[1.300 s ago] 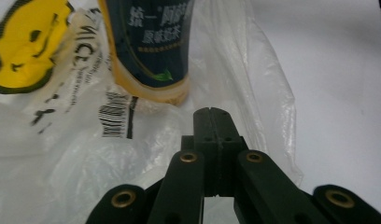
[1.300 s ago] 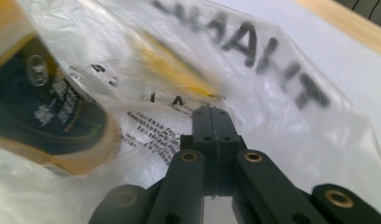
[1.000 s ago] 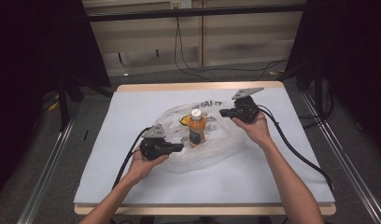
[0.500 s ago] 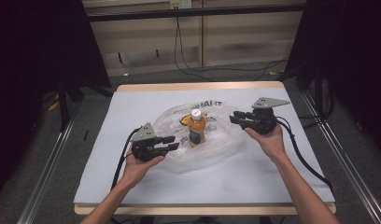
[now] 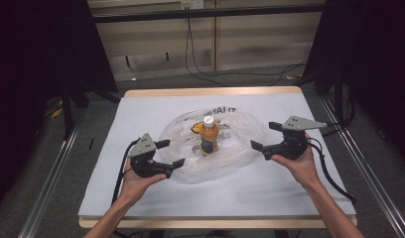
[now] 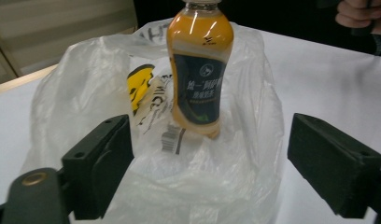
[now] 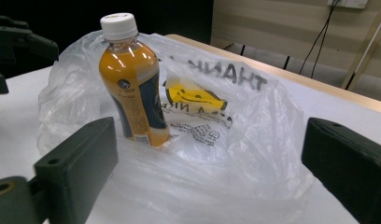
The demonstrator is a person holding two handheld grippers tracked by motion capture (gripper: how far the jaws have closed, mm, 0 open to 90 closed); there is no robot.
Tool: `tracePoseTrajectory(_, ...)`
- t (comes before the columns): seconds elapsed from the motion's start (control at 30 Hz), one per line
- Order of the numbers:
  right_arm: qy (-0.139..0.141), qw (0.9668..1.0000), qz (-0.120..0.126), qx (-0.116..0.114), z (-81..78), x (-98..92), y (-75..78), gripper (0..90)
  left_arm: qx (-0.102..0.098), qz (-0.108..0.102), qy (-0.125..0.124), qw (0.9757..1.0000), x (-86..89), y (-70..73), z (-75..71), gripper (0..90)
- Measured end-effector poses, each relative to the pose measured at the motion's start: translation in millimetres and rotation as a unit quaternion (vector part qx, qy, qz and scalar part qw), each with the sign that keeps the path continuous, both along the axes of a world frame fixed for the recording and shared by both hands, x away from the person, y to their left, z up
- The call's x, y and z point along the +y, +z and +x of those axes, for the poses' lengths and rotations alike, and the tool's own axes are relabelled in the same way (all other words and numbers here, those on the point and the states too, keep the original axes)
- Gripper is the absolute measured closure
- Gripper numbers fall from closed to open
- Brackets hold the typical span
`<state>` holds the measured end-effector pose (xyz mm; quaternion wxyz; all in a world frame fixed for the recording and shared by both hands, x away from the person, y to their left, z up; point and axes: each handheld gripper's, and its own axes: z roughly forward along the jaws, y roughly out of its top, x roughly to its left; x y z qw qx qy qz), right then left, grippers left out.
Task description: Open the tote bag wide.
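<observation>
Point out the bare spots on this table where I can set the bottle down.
Free: the white cover between the plastic bag and the far edge, plus the near strip between the forearms. Crowded: the middle, where the bag spreads around the upright bottle, flanked by the left gripper and right gripper.

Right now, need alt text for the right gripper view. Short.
An orange drink bottle with a white cap stands upright in a crumpled clear plastic bag with a yellow smiley print, on a white table. The right gripper's two black fingers sit wide open in the foreground, holding nothing.
</observation>
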<state>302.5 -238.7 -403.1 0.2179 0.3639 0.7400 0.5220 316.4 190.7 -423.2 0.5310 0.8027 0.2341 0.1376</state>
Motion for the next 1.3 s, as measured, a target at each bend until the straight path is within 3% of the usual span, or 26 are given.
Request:
tracePoseTrajectory(0.1,-0.005,0.9999,0.01,-0.012,-11.5,-6.6,-1.2,2.7,0.003,-0.005,0.005,1.0,10.7,-2.2,-2.9,10.4)
tracePoseTrajectory(0.2,-0.021,0.9996,0.009,-0.02,-22.3,-14.5,-4.0,2.4,0.002,0.0,0.033,0.9995,20.2,-3.7,-7.0,6.4)
tracePoseTrajectory(0.27,-0.033,0.9992,0.015,-0.018,-28.8,-18.6,-5.8,2.3,0.007,-0.01,0.04,0.9991,26.1,-5.2,-8.5,6.2)
tracePoseTrajectory(0.57,-0.057,0.9981,0.014,-0.016,-60.3,-33.2,-13.3,3.6,0.012,0.001,0.06,0.9981,47.8,-9.6,-26.8,2.6)
tracePoseTrajectory(0.6,-0.058,0.9982,0.014,-0.012,-64.0,-35.2,-15.2,3.6,0.015,-0.005,0.061,0.998,49.3,-11.2,-28.0,2.4)
tracePoseTrajectory(0.67,-0.067,0.9976,0.017,-0.009,-70.3,-38.5,-17.7,4.1,0.041,-0.012,0.064,0.997,52.5,-14.2,-31.2,2.1)
tracePoseTrajectory(0.7,-0.07,0.9973,0.022,-0.004,-76.8,-42.8,-21.1,4.4,0.03,-0.006,0.076,0.9967,54.0,-16.1,-37.6,2.1)
tracePoseTrajectory(0.77,-0.081,0.9962,0.033,-0.005,-84.8,-47.0,-23.6,4.4,0.028,-0.003,0.07,0.9972,55.9,-16.8,-38.9,1.7)
tracePoseTrajectory(0.8,-0.084,0.9958,0.038,-0.003,-88.3,-49.1,-24.6,4.4,0.029,-0.003,0.081,0.9962,58.9,-18.3,-42.7,1.7)
tracePoseTrajectory(0.93,-0.097,0.9944,0.04,-0.004,-99.9,-53.2,-27.4,4.1,0.033,-0.007,0.099,0.9945,64.0,-21.4,-48.6,2.3)
tracePoseTrajectory(1.07,-0.111,0.9927,0.048,-0.009,-115.0,-58.3,-30.0,3.9,0.026,-0.014,0.102,0.9943,73.0,-24.3,-59.4,2.3)
tracePoseTrajectory(1.13,-0.117,0.9922,0.04,-0.012,-121.4,-59.4,-33.1,4.0,0.021,-0.009,0.105,0.9942,75.9,-24.8,-63.0,2.3)
tracePoseTrajectory(1.3,-0.121,0.9916,0.046,-0.005,-123.0,-61.3,-37.2,4.4,0.013,-0.005,0.106,0.9943,76.6,-26.0,-62.8,2.1)
